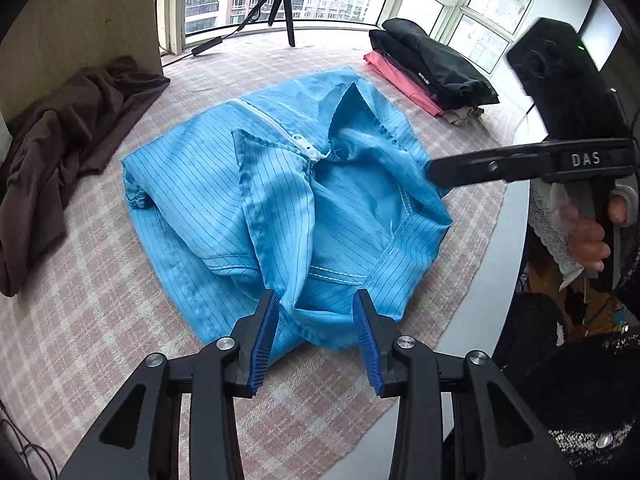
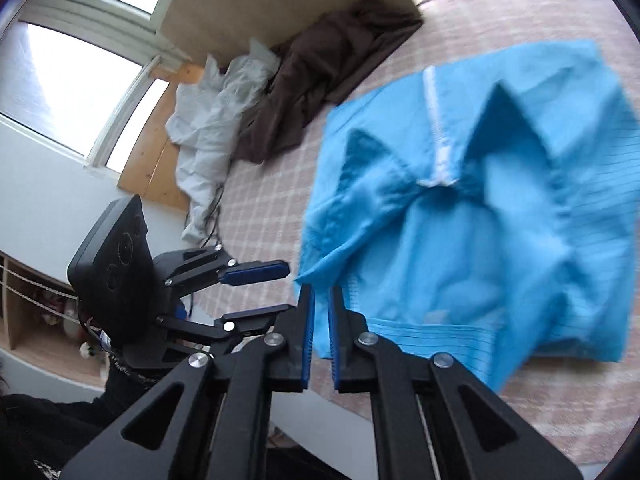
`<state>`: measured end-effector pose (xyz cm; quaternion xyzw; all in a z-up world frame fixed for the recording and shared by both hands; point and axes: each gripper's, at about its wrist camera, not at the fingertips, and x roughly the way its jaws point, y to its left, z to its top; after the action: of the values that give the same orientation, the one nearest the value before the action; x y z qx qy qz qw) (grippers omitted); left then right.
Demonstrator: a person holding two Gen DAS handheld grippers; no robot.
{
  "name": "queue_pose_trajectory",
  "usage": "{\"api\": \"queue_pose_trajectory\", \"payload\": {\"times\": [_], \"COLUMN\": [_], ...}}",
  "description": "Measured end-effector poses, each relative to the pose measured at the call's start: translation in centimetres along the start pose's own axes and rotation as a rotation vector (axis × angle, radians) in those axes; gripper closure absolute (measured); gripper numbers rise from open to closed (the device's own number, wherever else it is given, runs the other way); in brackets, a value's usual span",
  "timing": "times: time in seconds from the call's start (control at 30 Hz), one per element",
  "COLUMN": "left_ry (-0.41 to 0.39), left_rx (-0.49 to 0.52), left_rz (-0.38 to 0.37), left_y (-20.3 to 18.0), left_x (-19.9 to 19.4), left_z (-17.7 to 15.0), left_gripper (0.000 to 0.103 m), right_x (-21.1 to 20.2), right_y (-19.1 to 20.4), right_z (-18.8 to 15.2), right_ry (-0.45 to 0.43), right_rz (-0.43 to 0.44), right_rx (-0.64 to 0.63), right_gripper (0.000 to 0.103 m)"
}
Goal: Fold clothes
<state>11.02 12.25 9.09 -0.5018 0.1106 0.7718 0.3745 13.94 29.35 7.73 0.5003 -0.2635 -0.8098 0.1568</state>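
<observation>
A blue pinstriped jacket (image 1: 280, 216) with a white zipper lies partly folded on the pink checked cloth, collar toward me. My left gripper (image 1: 316, 300) is open, its blue pads on either side of a fold at the jacket's near edge. In the right wrist view the jacket (image 2: 480, 220) is blurred. My right gripper (image 2: 322, 296) is nearly shut with blue fabric between its pads at the jacket's near left corner. The right gripper also shows from the side in the left wrist view (image 1: 436, 172), over the jacket's right side. The left gripper shows open in the right wrist view (image 2: 276, 288).
A brown garment (image 1: 60, 160) lies crumpled at the left, with a white one (image 2: 216, 112) beside it. A stack of folded black and pink clothes (image 1: 432, 68) sits at the back right. A tripod (image 1: 284, 4) stands by the windows. The table's white edge (image 1: 480, 280) runs on the right.
</observation>
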Motion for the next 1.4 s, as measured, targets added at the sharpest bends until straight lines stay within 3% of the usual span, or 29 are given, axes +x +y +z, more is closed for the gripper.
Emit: {"api": "queue_pose_trajectory", "payload": {"times": [0.07,0.1,0.17,0.23,0.4,0.53,0.67,0.7,0.73,0.77,0.83,0.9,1.03,1.13,1.23,1.3,1.4], "left_ry": [0.011,0.006,0.013,0.061,0.137,0.159,0.211,0.219,0.231,0.241,0.220,0.181,0.121,0.157,0.218,0.228,0.215], "left_rx": [0.004,0.019,0.143,0.318,0.745,0.910,0.950,0.947,0.931,0.916,0.906,0.906,0.901,0.921,0.926,0.922,0.840], "left_rz": [0.064,0.098,0.088,0.130,0.283,0.301,0.334,0.350,0.350,0.352,0.382,0.420,0.461,0.437,0.384,0.390,0.342], "left_y": [-0.4,-0.7,-2.3,-4.2,-8.6,-10.6,-10.3,-10.1,-9.7,-9.3,-8.9,-8.6,-8.7,-8.7,-8.9,-9.0,-8.6], "left_x": [0.2,-0.1,-0.8,-0.7,0.9,2.7,4.8,5.2,5.2,5.2,4.2,2.8,1.1,2.9,5.6,5.7,3.6], "left_z": [0.3,0.2,-0.2,-1.2,-3.1,-3.2,-3.3,-3.2,-3.0,-2.7,-2.2,-1.6,-0.7,-1.5,-3.1,-3.7,-3.4], "left_gripper": [0.067,0.067,0.066,0.061,0.061,0.057,0.062,0.077,0.096,0.098,0.098,0.100,0.100,0.100,0.094,0.091,0.064], "right_x": [-3.0,-4.6,-5.5,-5.1,-3.6,-1.6,0.4,0.9,1.1,1.1,0.4,-1.2,-4.1,-5.1,-2.3,-0.5,-1.7], "right_y": [-1.1,-1.6,-2.4,-2.9,-4.1,-4.2,-5.0,-5.2,-5.5,-5.7,-5.7,-5.2,-4.0,-3.4,-4.1,-4.5,-4.7], "right_z": [-0.7,-1.1,-1.5,-1.0,0.7,2.1,2.1,2.0,2.0,2.0,2.2,2.7,3.4,3.4,2.0,1.2,1.3], "right_ry": [-0.090,-0.136,-0.141,-0.081,0.095,0.150,0.214,0.230,0.237,0.237,0.214,0.159,0.034,-0.024,0.050,0.143,0.215], "right_rz": [-0.152,-0.228,-0.312,-0.316,-0.290,-0.257,-0.278,-0.291,-0.283,-0.264,-0.239,-0.214,-0.240,-0.269,-0.331,-0.367,-0.316], "right_rx": [0.018,0.028,-0.004,-0.016,-0.029,0.002,0.012,0.011,0.009,0.002,-0.026,-0.060,-0.150,-0.199,-0.198,-0.219,-0.200], "right_gripper": [0.065,0.065,0.065,0.065,0.065,0.065,0.066,0.066,0.078,0.089,0.098,0.100,0.100,0.101,0.100,0.099,0.092]}}
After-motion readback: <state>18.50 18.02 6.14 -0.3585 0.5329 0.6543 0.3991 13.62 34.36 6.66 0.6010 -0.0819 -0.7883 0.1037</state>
